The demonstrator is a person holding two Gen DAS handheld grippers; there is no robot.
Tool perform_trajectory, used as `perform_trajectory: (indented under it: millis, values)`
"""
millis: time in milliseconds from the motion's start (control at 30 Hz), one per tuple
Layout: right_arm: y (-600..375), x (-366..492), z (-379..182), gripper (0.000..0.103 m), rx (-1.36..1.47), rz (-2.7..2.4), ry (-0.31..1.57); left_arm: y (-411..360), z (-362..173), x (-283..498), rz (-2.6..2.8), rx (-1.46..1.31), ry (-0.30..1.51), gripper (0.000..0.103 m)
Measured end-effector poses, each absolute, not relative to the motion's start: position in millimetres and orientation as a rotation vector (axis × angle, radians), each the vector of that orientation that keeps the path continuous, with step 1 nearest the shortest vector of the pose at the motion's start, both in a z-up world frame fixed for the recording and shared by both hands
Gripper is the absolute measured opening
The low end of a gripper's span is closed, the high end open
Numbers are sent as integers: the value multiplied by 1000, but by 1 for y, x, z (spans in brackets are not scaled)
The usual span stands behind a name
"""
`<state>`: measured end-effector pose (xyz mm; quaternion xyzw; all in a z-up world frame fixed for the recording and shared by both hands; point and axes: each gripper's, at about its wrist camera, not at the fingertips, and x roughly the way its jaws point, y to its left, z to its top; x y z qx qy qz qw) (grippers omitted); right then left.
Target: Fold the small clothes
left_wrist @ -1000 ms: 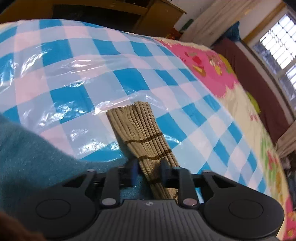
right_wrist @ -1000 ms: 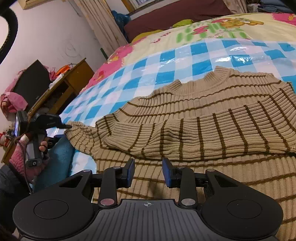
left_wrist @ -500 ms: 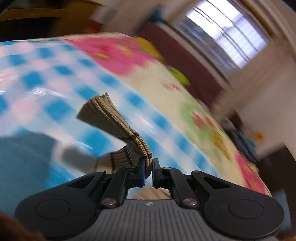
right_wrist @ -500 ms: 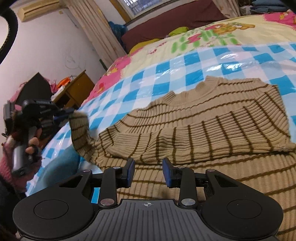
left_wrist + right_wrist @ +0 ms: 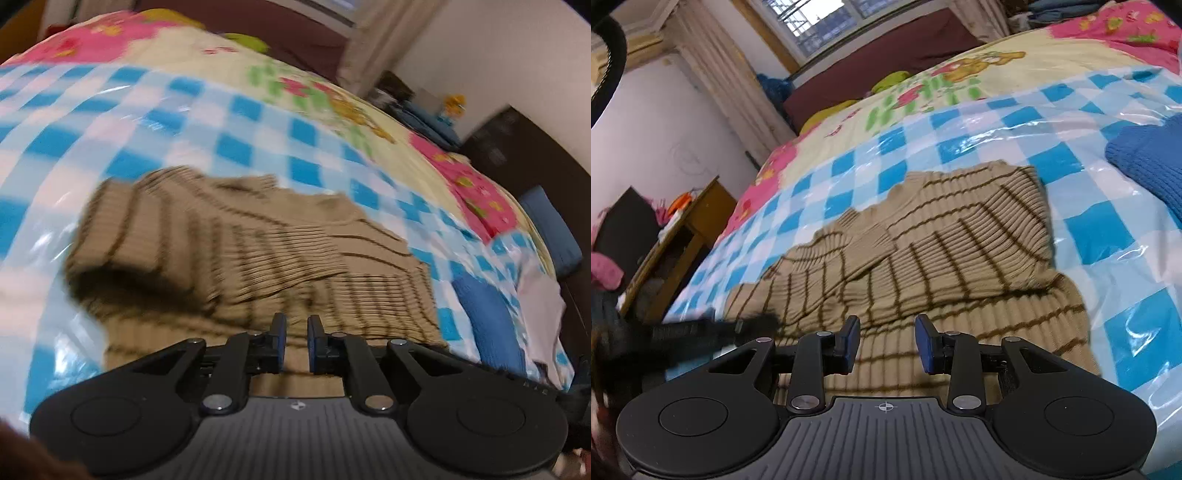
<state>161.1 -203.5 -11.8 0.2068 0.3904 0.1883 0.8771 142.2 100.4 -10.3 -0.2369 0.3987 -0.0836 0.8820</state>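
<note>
Checked plastic sheet (image 5: 990, 122), wooden cabinet (image 5: 698, 225), window (image 5: 820, 26).

A barred window (image 5: 827, 22) lets in daylight above a dark maroon headboard (image 5: 886, 62), flanked by beige curtains (image 5: 720, 74). A white plaster wall (image 5: 665, 125) backs a wooden bedside cabinet (image 5: 701, 218). The bed's floral quilt (image 5: 1015, 70) carries a glossy blue-and-white checked plastic sheet (image 5: 1108, 236).

A second ago the left gripper (image 5: 293, 341) pinched the sleeve (image 5: 846, 254) flat on the sheet (image 5: 110, 122); now the sleeve lies folded across the sweater (image 5: 960, 258), and the gripper, its fingers apart, seems to have let go, though its view is blurred. The right gripper (image 5: 887, 343) has opened wider.
</note>
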Motion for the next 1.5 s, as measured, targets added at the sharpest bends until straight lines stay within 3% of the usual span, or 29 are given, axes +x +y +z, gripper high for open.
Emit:
perform_trajectory:
  millis: [200, 533, 967, 1067, 1133, 1233, 1500]
  values:
    - [-193, 201, -6, 39, 464, 393, 815, 112, -25, 122, -59, -460, 783, 22]
    - [-150, 279, -37, 39, 442, 337, 910, 106, -55, 119, -11, -393, 743, 30]
    - [-137, 298, -57, 39, 563, 353, 995, 121, -74, 120, -35, -481, 751, 34]
    - [-137, 300, -59, 28, 575, 328, 1007, 122, -74, 119, -36, -487, 748, 35]
    - [-142, 302, -59, 16, 613, 313, 1025, 122, -75, 119, -36, -491, 747, 35]
    - [-146, 301, -56, 9, 659, 319, 1027, 123, -75, 119, -37, -497, 744, 35]
    - [-158, 290, -14, 6, 689, 356, 895, 129, -69, 113, -53, -530, 694, 38]
